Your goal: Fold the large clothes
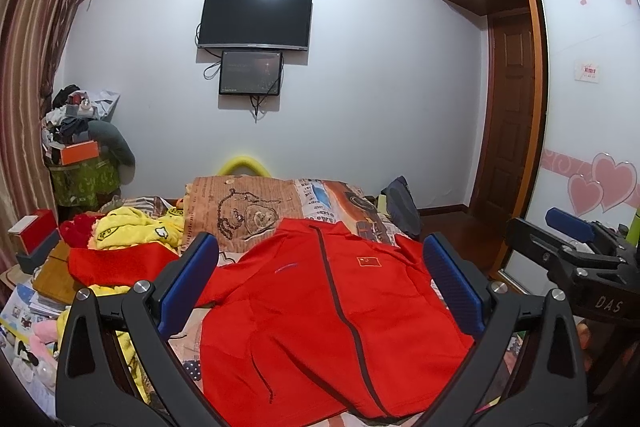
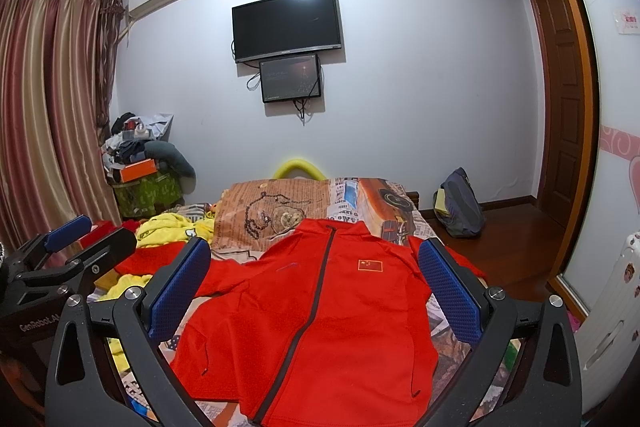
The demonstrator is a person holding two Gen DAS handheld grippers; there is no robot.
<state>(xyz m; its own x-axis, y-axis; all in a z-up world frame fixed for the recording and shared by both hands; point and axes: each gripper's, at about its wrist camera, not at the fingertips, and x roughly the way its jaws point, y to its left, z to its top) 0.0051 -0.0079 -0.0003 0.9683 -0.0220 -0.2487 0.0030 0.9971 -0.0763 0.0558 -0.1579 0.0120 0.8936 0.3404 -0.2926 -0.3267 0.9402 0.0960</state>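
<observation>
A red zip jacket (image 1: 320,315) with a small flag badge lies front up and spread flat on the bed, collar toward the far wall. It also shows in the right wrist view (image 2: 316,327). My left gripper (image 1: 320,287) is open and empty, held above the jacket's near half. My right gripper (image 2: 314,287) is open and empty, also above the jacket. The right gripper shows at the right edge of the left wrist view (image 1: 576,251). The left gripper shows at the left edge of the right wrist view (image 2: 76,243).
The bed (image 2: 280,203) has a printed newspaper-pattern cover. Yellow and red clothes (image 1: 132,231) are heaped on its left side. A cluttered stack of boxes (image 1: 80,155) stands in the far left corner. A backpack (image 2: 460,203) sits on the floor at right, near the wardrobe (image 1: 588,107).
</observation>
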